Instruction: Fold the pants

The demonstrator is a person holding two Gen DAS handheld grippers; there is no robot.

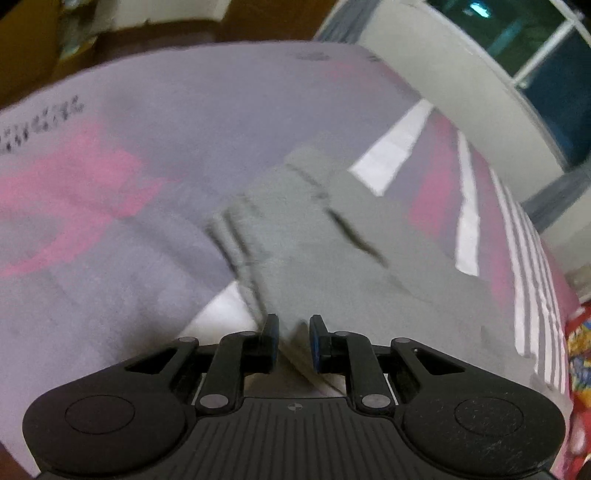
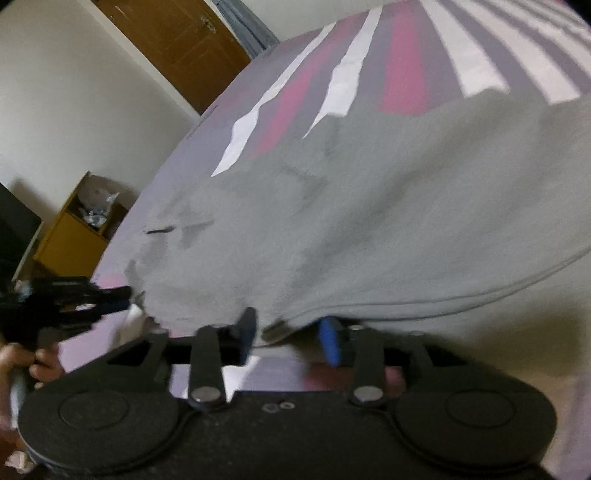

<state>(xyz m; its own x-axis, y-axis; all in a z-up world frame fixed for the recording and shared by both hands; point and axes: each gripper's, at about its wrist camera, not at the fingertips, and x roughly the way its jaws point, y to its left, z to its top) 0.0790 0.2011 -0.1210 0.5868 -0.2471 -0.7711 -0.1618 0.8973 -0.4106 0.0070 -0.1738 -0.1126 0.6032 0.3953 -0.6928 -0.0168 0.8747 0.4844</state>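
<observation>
Two grippers work the grey pants at the bed's near edge: left gripper jaws pinch a fabric corner to carry the fold; right gripper jaws parted, hem loose between.

Bed covered by a lilac sheet with pink patches and white stripes. Walls plain cream. Brown wooden door in the right wrist view, grey curtain beside it. Yellow open-topped cabinet stands against the wall, holding blurred clutter. White-framed window with dark teal panes in the left wrist view.
</observation>
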